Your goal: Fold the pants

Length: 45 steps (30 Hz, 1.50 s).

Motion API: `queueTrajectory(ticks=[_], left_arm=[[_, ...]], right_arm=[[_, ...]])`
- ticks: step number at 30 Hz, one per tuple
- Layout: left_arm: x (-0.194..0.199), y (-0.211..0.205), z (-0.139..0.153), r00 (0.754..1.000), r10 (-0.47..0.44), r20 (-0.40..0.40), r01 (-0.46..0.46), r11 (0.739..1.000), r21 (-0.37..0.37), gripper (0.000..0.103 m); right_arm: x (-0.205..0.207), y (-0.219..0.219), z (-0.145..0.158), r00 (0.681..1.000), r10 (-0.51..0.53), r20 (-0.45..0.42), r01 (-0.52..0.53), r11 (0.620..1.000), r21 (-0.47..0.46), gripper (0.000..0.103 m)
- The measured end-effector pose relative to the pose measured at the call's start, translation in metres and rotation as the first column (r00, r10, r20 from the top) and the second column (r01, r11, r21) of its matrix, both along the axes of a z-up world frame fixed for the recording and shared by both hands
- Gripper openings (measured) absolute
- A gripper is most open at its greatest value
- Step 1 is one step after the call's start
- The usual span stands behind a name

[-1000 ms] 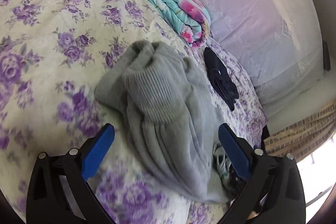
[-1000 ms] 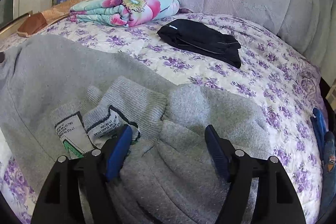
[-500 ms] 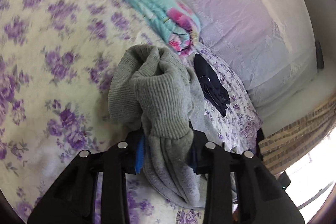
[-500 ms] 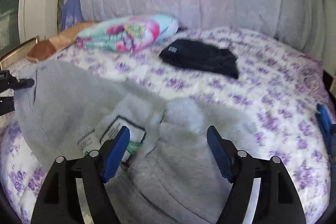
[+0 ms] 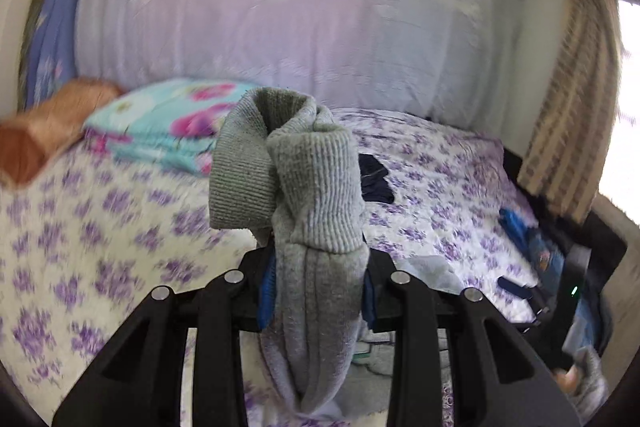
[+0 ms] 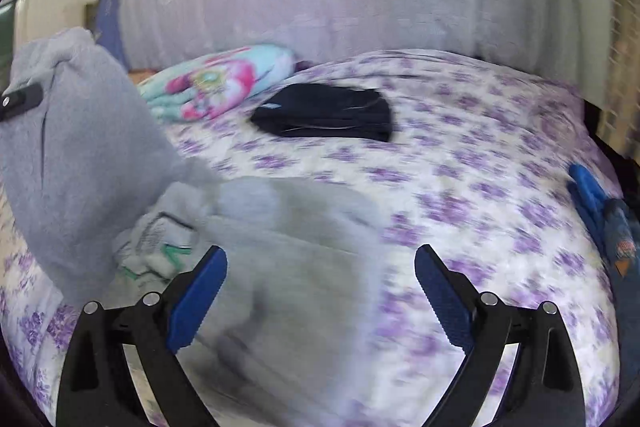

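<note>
One gripper (image 5: 318, 291) clamping pants (image 5: 320, 211)

At lower centre the right gripper (image 6: 320, 291), jaws just widened and empty, hangs over grey pants (image 6: 280, 251) rising toward the frame's left.

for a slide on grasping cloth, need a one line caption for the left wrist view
Left hand-held gripper clamped on the ribbed cuffs of grey sweatpants, lifted above a purple-flowered bedsheet.
</note>
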<state>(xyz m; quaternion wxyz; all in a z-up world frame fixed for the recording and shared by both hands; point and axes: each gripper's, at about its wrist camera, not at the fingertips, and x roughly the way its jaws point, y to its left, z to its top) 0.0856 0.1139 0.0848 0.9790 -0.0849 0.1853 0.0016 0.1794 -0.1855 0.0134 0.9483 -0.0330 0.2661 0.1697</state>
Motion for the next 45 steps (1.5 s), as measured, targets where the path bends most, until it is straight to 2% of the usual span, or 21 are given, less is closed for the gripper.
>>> queueTrajectory(ticks=[3,5,8,11,13,14,16,17,18,19,20,23,25,28,31,34,36,38,39,42,45], left_arm=[[0.012,-0.06,-0.001,0.997,-0.079,0.007,0.077,0.987,0.14,0.031],[0.02,-0.098,-0.01,0.989,-0.144,-0.013,0.144,0.969,0.2,0.031],[0.036,-0.157,-0.041,0.965,-0.246,-0.091,0.262,0.929,0.262,0.031],[0.045,-0.196,-0.084,0.943,-0.279,-0.182,0.326,0.886,0.331,0.031],[0.043,-0.209,-0.109,0.938,-0.275,-0.21,0.339,0.853,0.397,0.036],[0.039,-0.212,-0.117,0.943,-0.271,-0.195,0.331,0.84,0.43,0.037],[0.028,-0.217,-0.122,0.948,-0.272,-0.165,0.319,0.813,0.487,0.049],[0.025,-0.217,-0.119,0.941,-0.294,-0.169,0.339,0.812,0.474,0.055],[0.023,-0.213,-0.115,0.919,-0.348,-0.187,0.395,0.814,0.426,0.071],[0.02,-0.208,-0.11,0.904,-0.382,-0.191,0.427,0.819,0.384,0.079],[0.015,-0.204,-0.106,0.901,-0.395,-0.18,0.434,0.825,0.361,0.081],[-0.002,-0.191,-0.094,0.903,-0.409,-0.13,0.428,0.837,0.342,0.084],[-0.007,-0.178,-0.084,0.919,-0.384,-0.092,0.392,0.859,0.328,0.089],[0.002,-0.161,-0.072,0.948,-0.313,-0.063,0.317,0.895,0.314,0.091],[0.023,-0.144,-0.07,0.956,-0.27,-0.111,0.29,0.928,0.233,0.092],[0.046,-0.132,-0.092,0.931,-0.27,-0.246,0.311,0.939,0.146,0.092],[0.057,-0.125,-0.116,0.904,-0.304,-0.301,0.343,0.936,0.082,0.092],[0.055,-0.127,-0.126,0.914,-0.306,-0.267,0.341,0.935,0.097,0.092],[0.054,-0.131,-0.126,0.919,-0.295,-0.262,0.333,0.936,0.115,0.092],[0.052,-0.134,-0.123,0.925,-0.277,-0.26,0.313,0.944,0.108,0.092],[0.038,-0.119,-0.11,0.929,-0.304,-0.213,0.314,0.949,0.017,0.092]], right_arm=[[0.003,-0.045,-0.009,0.994,-0.091,-0.065,0.096,0.992,0.077,0.095],[0.003,-0.074,-0.017,0.984,-0.138,-0.115,0.153,0.979,0.135,0.095],[0.001,-0.099,-0.031,0.973,-0.167,-0.161,0.198,0.96,0.197,0.095],[0.004,-0.115,-0.043,0.961,-0.189,-0.203,0.235,0.943,0.237,0.095],[0.006,-0.123,-0.049,0.952,-0.199,-0.233,0.259,0.928,0.267,0.095],[0.007,-0.126,-0.051,0.949,-0.2,-0.242,0.265,0.923,0.278,0.095],[0.007,-0.126,-0.052,0.95,-0.201,-0.241,0.267,0.921,0.284,0.095],[0.007,-0.124,-0.049,0.953,-0.199,-0.229,0.26,0.924,0.281,0.095],[0.006,-0.122,-0.044,0.958,-0.196,-0.211,0.252,0.926,0.282,0.095],[0.004,-0.118,-0.032,0.968,-0.187,-0.17,0.23,0.929,0.289,0.095],[0.001,-0.114,-0.02,0.976,-0.172,-0.133,0.205,0.933,0.295,0.095],[-0.004,-0.085,0.027,0.997,-0.074,-0.015,0.076,0.959,0.273,0.095],[-0.003,-0.054,0.054,0.999,0.023,0.037,-0.031,0.972,0.233,0.095],[0.007,-0.009,0.074,0.993,0.107,0.058,-0.115,0.981,0.158,0.096],[0.024,0.024,0.066,0.994,0.11,0.027,-0.111,0.992,0.056,0.096],[0.049,0.022,0.023,0.998,0.009,-0.056,-0.013,0.998,-0.069,0.097],[0.065,0.008,-0.011,0.992,-0.024,-0.122,0.012,0.995,-0.098,0.099],[0.081,-0.015,-0.032,0.978,0.022,-0.206,-0.009,0.998,0.066,0.099],[0.086,-0.021,-0.037,0.97,0.031,-0.243,-0.004,0.994,0.109,0.099],[0.083,-0.016,-0.033,0.975,0.04,-0.217,-0.021,0.996,0.089,0.099],[0.064,-0.021,-0.016,0.987,0.031,-0.16,-0.011,0.993,0.12,0.099]])
